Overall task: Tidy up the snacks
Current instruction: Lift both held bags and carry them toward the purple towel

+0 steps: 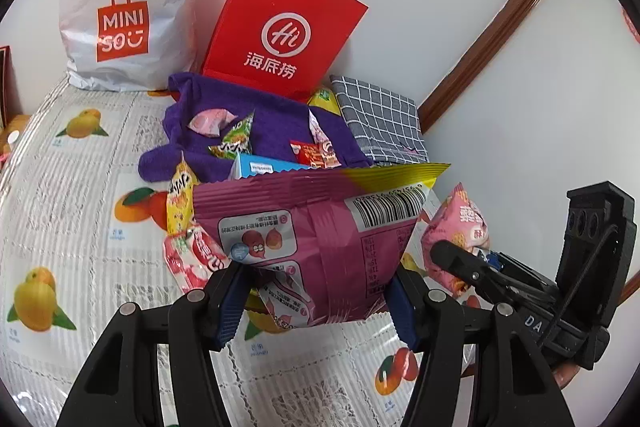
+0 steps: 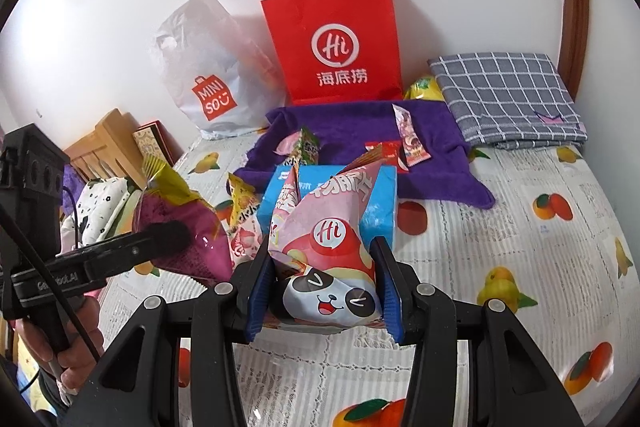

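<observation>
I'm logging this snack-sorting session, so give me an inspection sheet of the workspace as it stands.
Surface: fruit-print tablecloth, partly under a purple towel.
Job's things: magenta snack bag and panda snack bag held up; small packets on the towel; blue box.
Clutter: folded grey checked cloth.
Grippers: left gripper shut on the magenta bag; right gripper shut on the panda bag.
Cables: black cable by the left gripper's handle.
Surroundings: red paper bag and white Miniso bag against the wall.
</observation>
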A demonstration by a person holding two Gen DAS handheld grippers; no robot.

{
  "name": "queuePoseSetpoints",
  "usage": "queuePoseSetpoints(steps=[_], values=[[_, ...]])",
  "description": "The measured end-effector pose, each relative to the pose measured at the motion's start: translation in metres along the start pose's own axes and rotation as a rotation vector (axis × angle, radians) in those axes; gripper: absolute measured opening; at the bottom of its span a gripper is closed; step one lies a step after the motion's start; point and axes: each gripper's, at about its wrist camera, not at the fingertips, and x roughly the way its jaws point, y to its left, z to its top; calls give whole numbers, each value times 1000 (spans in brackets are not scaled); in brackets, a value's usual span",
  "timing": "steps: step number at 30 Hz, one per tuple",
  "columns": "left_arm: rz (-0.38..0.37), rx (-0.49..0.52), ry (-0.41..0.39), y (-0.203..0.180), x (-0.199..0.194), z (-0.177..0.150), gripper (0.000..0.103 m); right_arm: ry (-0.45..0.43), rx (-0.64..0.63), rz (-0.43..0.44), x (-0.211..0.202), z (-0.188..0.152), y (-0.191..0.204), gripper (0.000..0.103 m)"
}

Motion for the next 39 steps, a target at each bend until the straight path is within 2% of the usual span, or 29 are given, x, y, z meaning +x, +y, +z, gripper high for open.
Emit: queuePoseSetpoints(steps=[20,39], values=[[62,88,19,-18,31,59,59,-84,-28,-20,17,56,-19,46],[124,98,36,-1,68,111,59,-100,-70,-33,62,116,-29,46]])
